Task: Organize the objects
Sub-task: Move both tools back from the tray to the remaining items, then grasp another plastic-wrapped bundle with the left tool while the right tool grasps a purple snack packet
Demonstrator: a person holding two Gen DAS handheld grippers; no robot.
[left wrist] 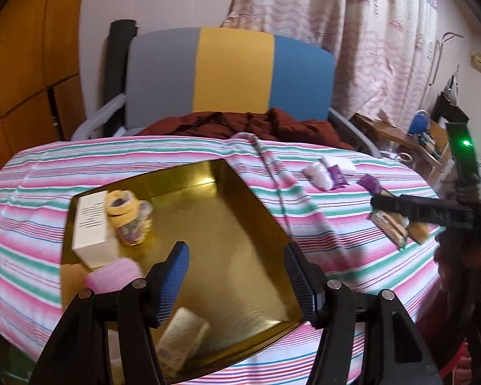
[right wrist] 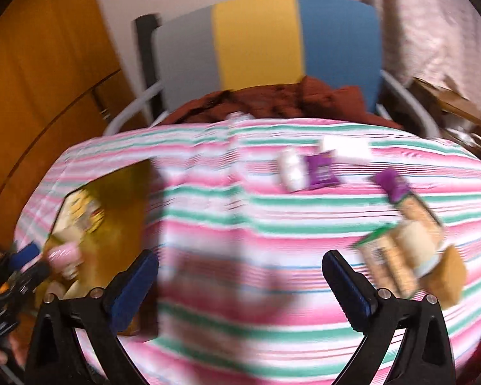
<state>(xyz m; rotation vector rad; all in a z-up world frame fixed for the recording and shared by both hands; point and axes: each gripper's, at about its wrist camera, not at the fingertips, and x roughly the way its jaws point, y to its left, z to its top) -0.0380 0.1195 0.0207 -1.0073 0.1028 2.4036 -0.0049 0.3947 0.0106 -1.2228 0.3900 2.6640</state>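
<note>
status: partly done. already inside gold tray (left wrist: 266,237): white box (left wrist: 91,224) against far-left wall of tray, yellow-lidded jar (left wrist: 130,221) just right of that box, pink item (left wrist: 112,274) at near-left part of tray, pale gold packet (left wrist: 182,333) at near edge of tray. right half of tray floor bare.

still outside, right of tray on striped cloth (left wrist: 32,199): white pack (left wrist: 319,175) and purple sachet (left wrist: 336,176) touching, second white pack (right wrist: 346,149) just beyond them, purple-topped cracker pack (right wrist: 410,202) further right, green-labelled cracker pack (right wrist: 384,256) and tan packet (right wrist: 449,276) nearest to right gripper. by estimate, roughly half remaining.

orientation of nearest remaining item, green-labelled cracker pack: lying flat, long axis diagonal, green end toward tray and far side, other end toward near-right. heavy blur in right wrist view; exact outline uncertain.

left gripper (left wrist: 237,276): spread wide, empty, over near part of tray. right gripper (right wrist: 240,288): spread wide, empty, over cloth right of tray, cracker packs just beside right finger.
</note>
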